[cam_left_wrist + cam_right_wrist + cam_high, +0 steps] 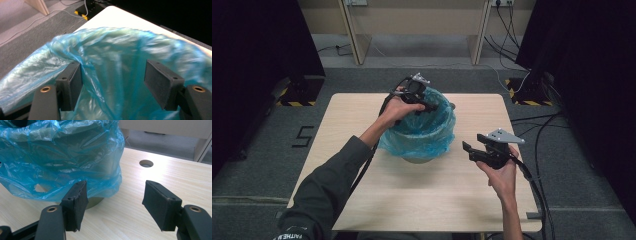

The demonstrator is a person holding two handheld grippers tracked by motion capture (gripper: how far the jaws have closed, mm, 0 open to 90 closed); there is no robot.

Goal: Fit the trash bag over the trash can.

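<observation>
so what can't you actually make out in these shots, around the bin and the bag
- Inside of the bin: in the high view the blue bag and the left gripper cover its mouth, so any contents are hidden.
- Bin wall: in the right gripper view the crinkled bag veils it; just the base shows.
- Bag rim: blurred in the left gripper view, so whether the fingers touch the film is unclear.
- Right gripper: its fingers look small and dark in the high view.

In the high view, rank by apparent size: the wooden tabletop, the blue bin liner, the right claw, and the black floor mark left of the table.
1. Wooden tabletop, clearly largest.
2. Blue bin liner.
3. Right claw, counting its whole body and grey plate.
4. Black floor mark, smallest, though it lies lower, farther from the camera, so that gap is less sure.
</observation>
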